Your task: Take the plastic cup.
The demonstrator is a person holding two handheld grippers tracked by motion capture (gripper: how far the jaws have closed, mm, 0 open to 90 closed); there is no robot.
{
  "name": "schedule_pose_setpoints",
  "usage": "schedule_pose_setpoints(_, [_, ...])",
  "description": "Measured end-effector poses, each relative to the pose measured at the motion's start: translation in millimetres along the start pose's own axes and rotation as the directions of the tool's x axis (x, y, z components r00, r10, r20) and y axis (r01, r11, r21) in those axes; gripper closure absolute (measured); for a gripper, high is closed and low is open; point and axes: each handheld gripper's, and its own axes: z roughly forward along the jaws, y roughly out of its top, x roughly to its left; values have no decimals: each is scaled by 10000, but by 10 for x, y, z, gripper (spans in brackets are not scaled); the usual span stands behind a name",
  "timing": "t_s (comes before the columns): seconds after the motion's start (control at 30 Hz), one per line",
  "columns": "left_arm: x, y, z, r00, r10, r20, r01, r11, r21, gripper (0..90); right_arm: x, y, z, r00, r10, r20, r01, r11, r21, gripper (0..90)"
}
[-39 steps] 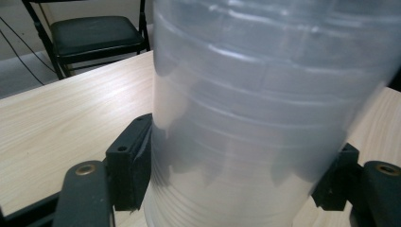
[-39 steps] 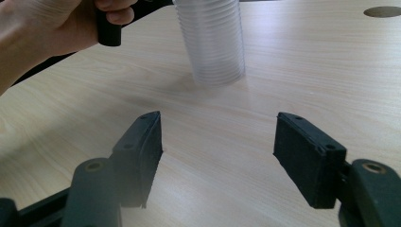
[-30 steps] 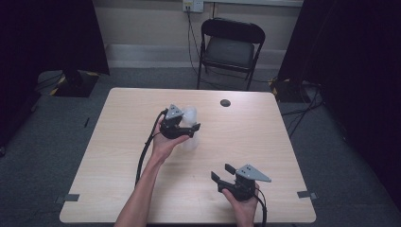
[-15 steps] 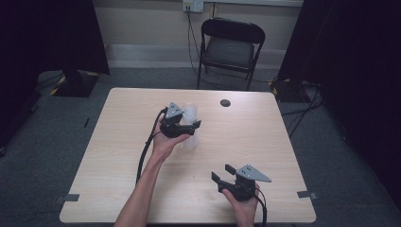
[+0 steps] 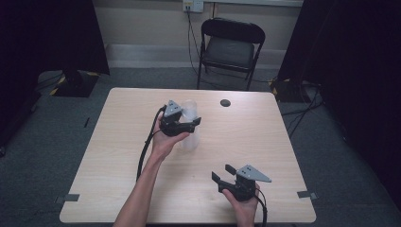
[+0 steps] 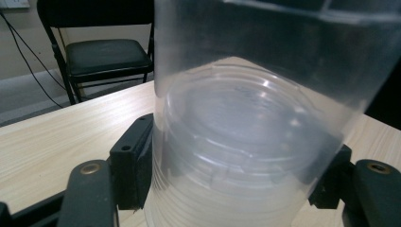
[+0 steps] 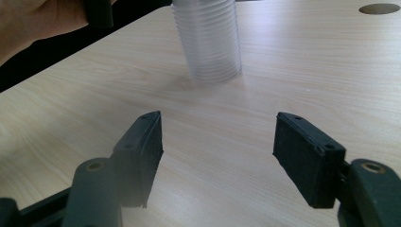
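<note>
A ribbed stack of clear plastic cups [image 5: 189, 135] stands upright near the table's middle, and I cannot tell whether its base touches the wood. My left gripper [image 5: 191, 124] is shut on the stack's upper part, its black pads [image 6: 135, 165] pressed on either side of the clear cup wall [image 6: 246, 142]. The right gripper [image 5: 223, 174] rests low at the front right of the table, held in a hand. Its jaws are open with nothing between them [image 7: 218, 149], and they face the cup stack [image 7: 208, 40] farther off.
The light wooden table [image 5: 118, 156] has a small dark round disc [image 5: 225, 102] at its far edge, also visible in the right gripper view [image 7: 378, 8]. A black folding chair [image 5: 231, 47] stands behind the table. Cables trail from both grippers.
</note>
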Motion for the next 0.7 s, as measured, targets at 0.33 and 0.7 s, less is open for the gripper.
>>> schedule_pose_setpoints(0.33, [-34, 107, -65, 10000, 81, -2, -81, 9997, -245, 316, -21, -15, 6, 10000, 33, 30, -33, 10000, 44, 338])
schedule_pose_setpoints(0.7, [-45, 208, -118, 10000, 63, -51, -66, 9972, -747, 318, -30, -16, -3, 10000, 31, 17, -31, 10000, -6, 338])
